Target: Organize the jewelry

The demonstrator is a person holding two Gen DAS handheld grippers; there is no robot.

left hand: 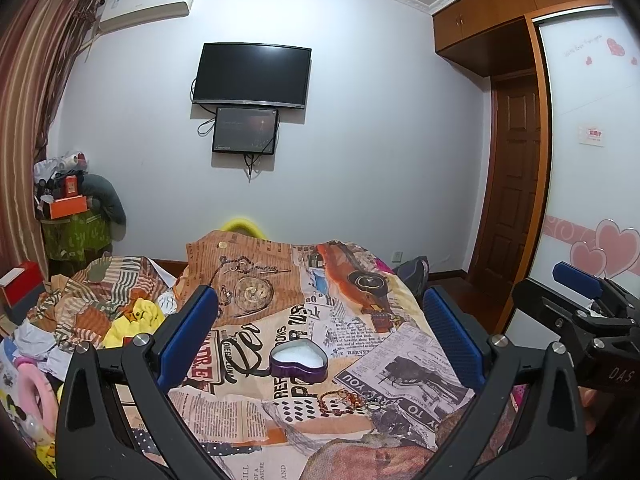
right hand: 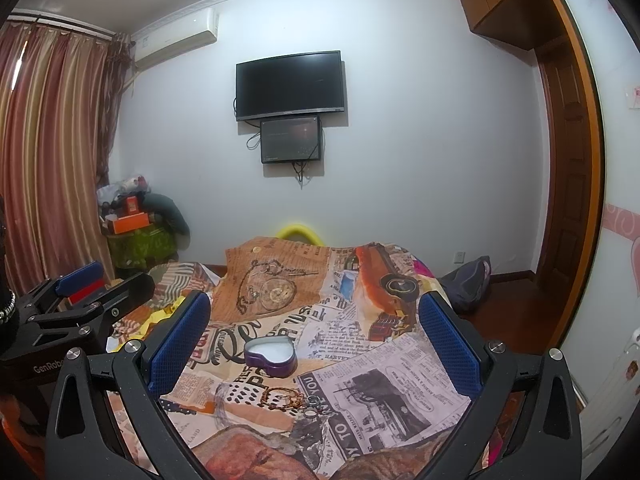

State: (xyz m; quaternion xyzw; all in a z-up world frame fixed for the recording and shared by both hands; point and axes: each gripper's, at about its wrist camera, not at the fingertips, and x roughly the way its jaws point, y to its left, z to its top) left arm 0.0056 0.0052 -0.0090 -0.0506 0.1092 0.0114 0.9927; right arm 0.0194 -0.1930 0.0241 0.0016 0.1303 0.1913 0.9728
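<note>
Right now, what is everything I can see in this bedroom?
heart-shaped tin: one, purple with white lining, open, on the bedspread.
jewelry pile: one small heap, amber beads and metal rings, on the bedspread in front of the tin.
bedspread: one, newspaper print, orange and cream.
television: one, black, on the wall.
small screen: one, dark, under the television.
air conditioner: one, white, high on the wall.
curtains: striped red-brown, at the left.
wardrobe: wooden, at the right.
left tool: black with blue pads, open, empty.
right tool: same, open, empty.
</note>
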